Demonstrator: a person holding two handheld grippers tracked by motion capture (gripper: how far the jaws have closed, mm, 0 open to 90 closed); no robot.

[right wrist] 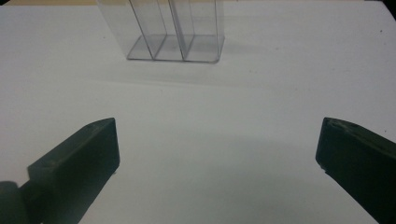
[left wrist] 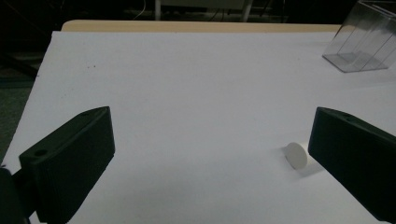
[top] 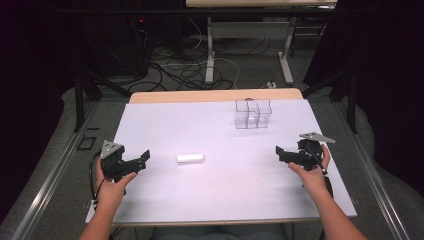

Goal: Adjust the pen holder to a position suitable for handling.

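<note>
White cylinder (top: pixel 190 158), unlabelled, between wide-jawed grippers

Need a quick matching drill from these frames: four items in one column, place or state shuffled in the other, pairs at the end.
Items:
1. white cylinder
2. clear compartment box
3. left hand-held gripper
4. right hand-held gripper

Places or states:
A. standing upright toward the far side of the table, right of centre
B. open, held at the right edge of the white table top
C. lying on its side near the middle of the table
D. open, held at the left edge, the cylinder's round end by one jaw

Pairs: 1-C, 2-A, 3-D, 4-B
</note>
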